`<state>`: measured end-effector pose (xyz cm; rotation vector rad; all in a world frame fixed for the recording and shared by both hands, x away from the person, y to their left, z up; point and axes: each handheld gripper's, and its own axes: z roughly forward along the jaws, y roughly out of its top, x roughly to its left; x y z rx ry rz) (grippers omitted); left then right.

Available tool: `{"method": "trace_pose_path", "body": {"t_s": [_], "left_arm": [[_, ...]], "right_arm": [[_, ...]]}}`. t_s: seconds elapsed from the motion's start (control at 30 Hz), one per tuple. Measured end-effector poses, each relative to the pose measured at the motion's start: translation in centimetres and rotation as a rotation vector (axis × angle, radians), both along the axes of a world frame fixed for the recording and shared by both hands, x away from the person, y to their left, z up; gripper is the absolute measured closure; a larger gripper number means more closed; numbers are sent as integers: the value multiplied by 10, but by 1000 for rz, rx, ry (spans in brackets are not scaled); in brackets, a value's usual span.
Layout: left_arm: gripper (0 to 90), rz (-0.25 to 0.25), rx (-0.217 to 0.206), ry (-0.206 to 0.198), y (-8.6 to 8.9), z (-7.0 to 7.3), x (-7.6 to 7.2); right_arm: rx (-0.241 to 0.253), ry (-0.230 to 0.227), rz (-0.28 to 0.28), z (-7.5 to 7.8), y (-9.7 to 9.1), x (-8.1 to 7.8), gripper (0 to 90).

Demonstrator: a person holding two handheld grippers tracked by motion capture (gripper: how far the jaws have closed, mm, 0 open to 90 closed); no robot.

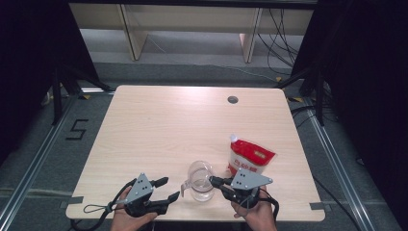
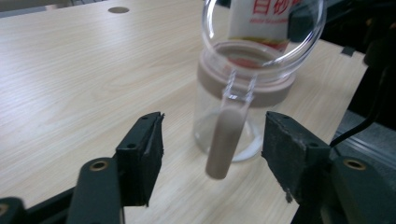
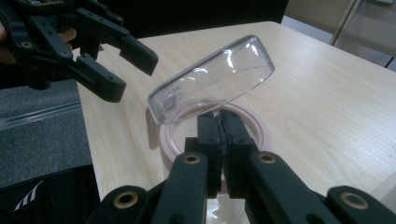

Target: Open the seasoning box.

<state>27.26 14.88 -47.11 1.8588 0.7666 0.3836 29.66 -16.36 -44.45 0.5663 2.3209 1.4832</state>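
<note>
Jar (image 2: 233,126) between open left claw (image 2: 212,154), right claw (image 3: 223,135) pinched shut at jar rim, grip hidden

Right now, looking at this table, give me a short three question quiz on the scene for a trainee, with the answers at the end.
1. True or false: the clear lid of the jar is flipped up.
2. Which gripper has its fingers pinched on the jar's rim: A) the left gripper, B) the right gripper?
3. What stands on the table just beyond the jar?

Key:
1. True. The lid is tilted up off the pinkish collar.
2. B. The right gripper's fingers are shut on the rim, while the left gripper is open, its fingers to either side of the jar's handle without touching it.
3. A red and white pouch.
</note>
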Motion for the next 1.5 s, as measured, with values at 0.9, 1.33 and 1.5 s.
{"method": "trace_pose_path", "body": {"t_s": [0.9, 1.33, 1.5], "left_arm": [[204, 50, 54, 29, 20, -12, -8], [205, 47, 55, 30, 23, -13, -8], [207, 45, 56, 32, 22, -14, -9]], "right_arm": [[15, -52, 52, 10, 21, -8, 872], [22, -34, 69, 10, 27, -10, 872], [23, -41, 77, 10, 30, -11, 872]]}}
